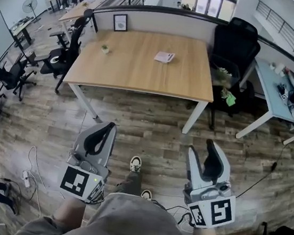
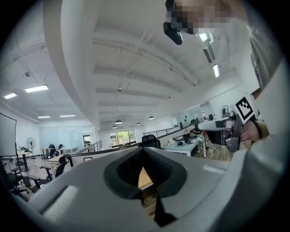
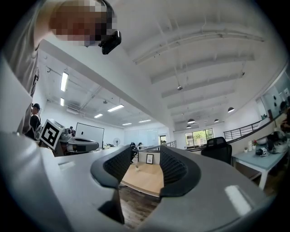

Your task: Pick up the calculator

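Observation:
The calculator [image 1: 164, 57], a small pale slab, lies flat toward the far middle of the wooden table [image 1: 137, 72]. Both grippers are held over the floor well short of the table, pointing at it. My left gripper [image 1: 110, 128] has its curved fingers meeting at the tips, with nothing held; in the left gripper view only a thin wedge of table shows between the pads [image 2: 156, 165]. My right gripper [image 1: 202, 147] stands open and empty. In the right gripper view the table [image 3: 144, 177] shows in the wide gap of that gripper [image 3: 145, 167].
A small potted plant [image 1: 105, 48] and a framed picture [image 1: 119, 22] stand at the table's far left. A black office chair [image 1: 234, 45] is at its right end, with more chairs [image 1: 64, 55] on the left. A pale blue desk [image 1: 278, 99] is at right. Cables [image 1: 32, 174] lie on the floor.

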`<state>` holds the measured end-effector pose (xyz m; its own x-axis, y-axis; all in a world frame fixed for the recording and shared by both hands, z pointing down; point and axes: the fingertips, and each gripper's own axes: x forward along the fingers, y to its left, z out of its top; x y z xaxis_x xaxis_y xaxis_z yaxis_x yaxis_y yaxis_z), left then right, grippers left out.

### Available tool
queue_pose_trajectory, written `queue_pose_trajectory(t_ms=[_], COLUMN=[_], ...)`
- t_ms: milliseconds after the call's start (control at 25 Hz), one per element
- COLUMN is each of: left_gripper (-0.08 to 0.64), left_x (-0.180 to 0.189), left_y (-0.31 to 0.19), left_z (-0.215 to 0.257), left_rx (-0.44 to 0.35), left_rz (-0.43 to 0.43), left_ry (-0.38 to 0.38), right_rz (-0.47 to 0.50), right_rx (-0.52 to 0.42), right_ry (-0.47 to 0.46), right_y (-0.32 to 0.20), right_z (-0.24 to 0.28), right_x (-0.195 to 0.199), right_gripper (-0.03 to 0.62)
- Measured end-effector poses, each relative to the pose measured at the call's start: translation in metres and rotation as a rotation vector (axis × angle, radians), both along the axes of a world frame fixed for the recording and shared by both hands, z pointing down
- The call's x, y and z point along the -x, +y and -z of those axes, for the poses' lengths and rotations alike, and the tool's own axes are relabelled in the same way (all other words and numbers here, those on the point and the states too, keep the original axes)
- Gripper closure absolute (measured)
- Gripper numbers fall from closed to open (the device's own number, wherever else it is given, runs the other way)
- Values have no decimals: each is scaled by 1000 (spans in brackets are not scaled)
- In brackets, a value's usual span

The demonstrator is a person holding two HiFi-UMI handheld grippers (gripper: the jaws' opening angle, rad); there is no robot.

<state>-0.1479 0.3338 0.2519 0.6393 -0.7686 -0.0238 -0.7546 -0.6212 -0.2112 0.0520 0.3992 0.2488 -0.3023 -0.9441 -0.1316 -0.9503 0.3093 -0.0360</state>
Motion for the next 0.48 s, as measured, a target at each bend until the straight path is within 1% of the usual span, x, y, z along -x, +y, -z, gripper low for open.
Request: queue_pose_trajectory(t_ms=[280, 480], left_gripper=[560, 560], left_x=[-4, -10], left_y=[-37, -85], left_z=[-8, -9], left_rx=[4, 3], left_rz=[-5, -13], left_ry=[-21, -21], right_rz=[-8, -11], right_rx=[26, 60], right_ry=[19, 29], right_y=[-38, -87], right_z=[-9, -17], right_x=[-2, -7], right_gripper=[411, 411])
